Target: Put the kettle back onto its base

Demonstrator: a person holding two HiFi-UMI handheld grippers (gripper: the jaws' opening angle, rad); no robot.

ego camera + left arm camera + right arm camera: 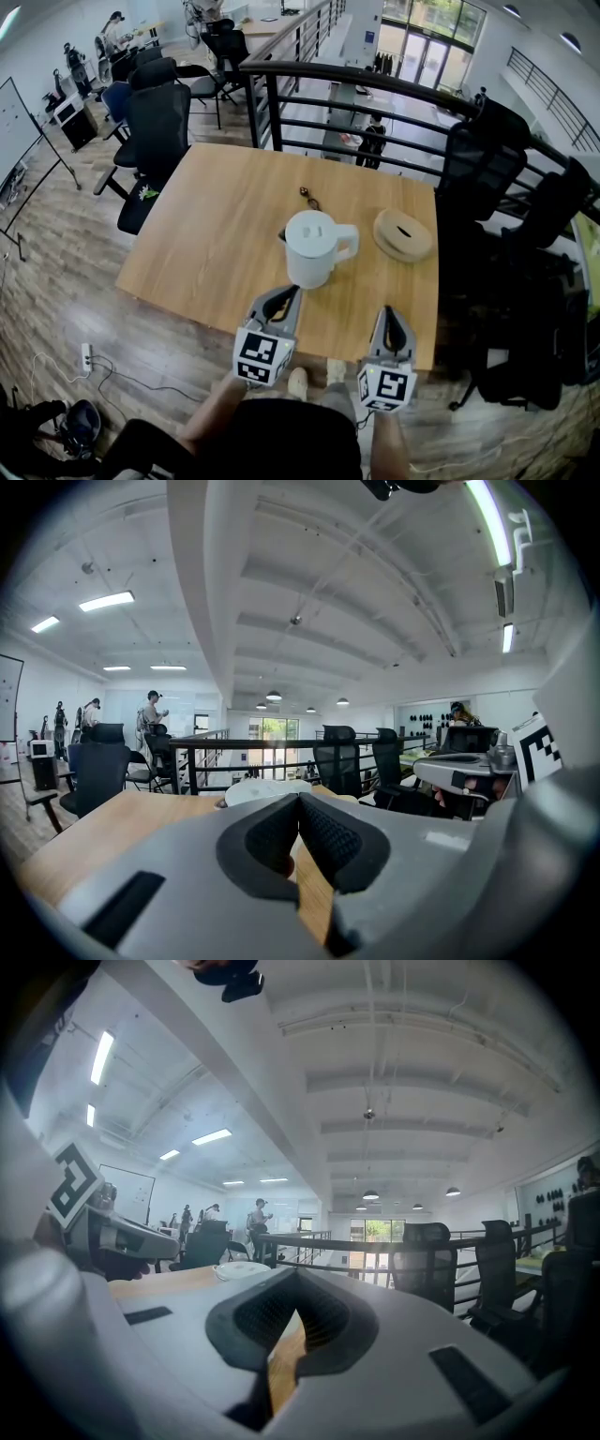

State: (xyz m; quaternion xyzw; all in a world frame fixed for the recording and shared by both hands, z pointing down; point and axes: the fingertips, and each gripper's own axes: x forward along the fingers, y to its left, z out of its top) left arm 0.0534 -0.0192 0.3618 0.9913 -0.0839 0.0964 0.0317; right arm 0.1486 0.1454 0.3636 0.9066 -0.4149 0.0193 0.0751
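Observation:
A white kettle point(313, 247) stands on the wooden table point(216, 234), its handle turned to the right. The round tan base point(403, 234) lies on the table just right of the kettle, apart from it. My left gripper point(289, 292) hovers at the table's near edge, right in front of the kettle, shut with nothing between its pads. My right gripper point(390, 314) is beside it, below the base, also shut and empty. The kettle's lid point(267, 789) peeks over the closed left gripper point(298, 801). The lid point(241, 1269) also shows left of the closed right gripper point(296, 1277).
A small dark object point(309, 197) lies on the table behind the kettle. A black railing point(375, 89) runs along the table's far side. Office chairs stand at the left point(155, 131) and right point(487, 159). A power strip point(86, 356) with cables lies on the floor.

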